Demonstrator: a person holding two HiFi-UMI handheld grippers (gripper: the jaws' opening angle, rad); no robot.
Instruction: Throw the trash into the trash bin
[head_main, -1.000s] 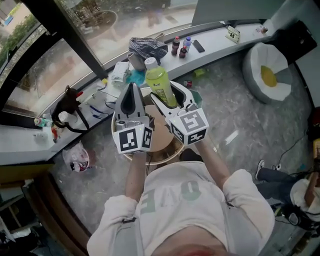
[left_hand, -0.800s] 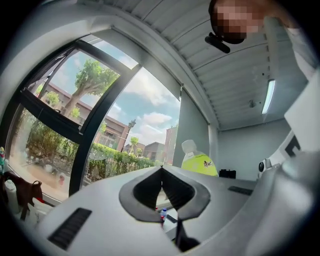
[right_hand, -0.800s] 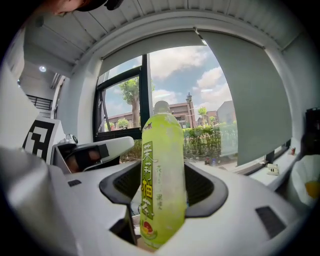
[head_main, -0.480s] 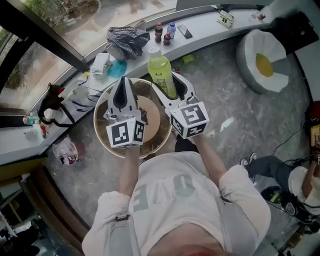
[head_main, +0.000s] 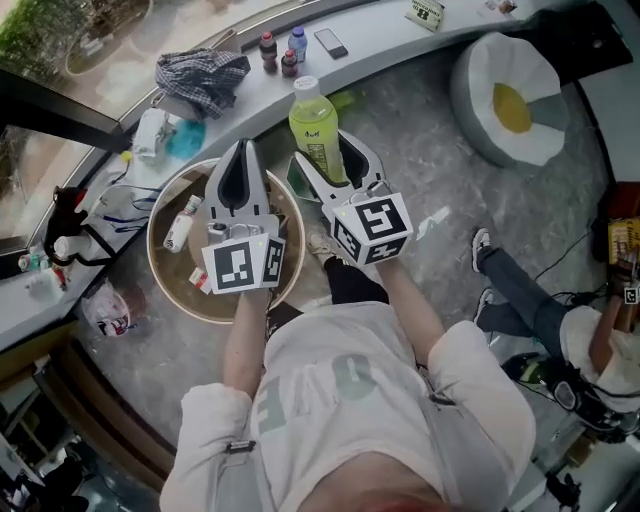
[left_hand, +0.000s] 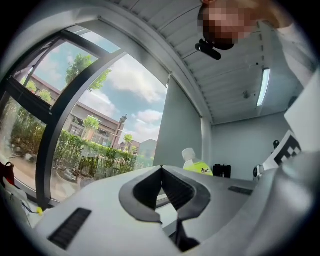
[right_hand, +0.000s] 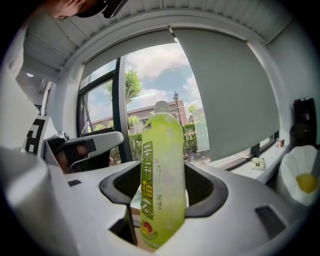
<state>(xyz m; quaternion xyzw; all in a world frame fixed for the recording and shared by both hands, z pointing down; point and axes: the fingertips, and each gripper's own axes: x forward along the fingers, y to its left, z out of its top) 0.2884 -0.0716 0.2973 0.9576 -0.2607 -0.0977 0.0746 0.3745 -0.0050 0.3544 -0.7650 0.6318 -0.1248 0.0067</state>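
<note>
Two grippers show in the head view, held side by side in front of the person's chest. The left gripper (head_main: 241, 160) hangs over the open mouth of the round tan trash bin (head_main: 153, 240), its jaws pressed together with nothing in them. The right gripper (head_main: 326, 152) is clamped on the yellow-green bottle (head_main: 316, 128), which stands upright with its white cap on top and appears just past the bin's right rim, over the grey floor rather than over the opening. Inside the bin lies a small white bottle (head_main: 181, 224). Beyond the bin runs a window ledge (head_main: 380, 30) carrying a checked cloth (head_main: 201, 72), and an egg-shaped cushion (head_main: 506, 100) sits on the floor to the right. In the left gripper view, the left gripper (left_hand: 161, 170) has its two tips meeting, nothing between them; the capped bottle (left_hand: 196, 164) rises beyond the jaws toward the right, against the window and a grey wall. In the right gripper view, the right gripper (right_hand: 161, 192) grasps the bottle (right_hand: 160, 145) at its lower body, a pad pressing on either side and the printed label facing the camera; the left gripper (right_hand: 85, 147) shows at the left and the cushion (right_hand: 302, 181) at the far right.
</note>
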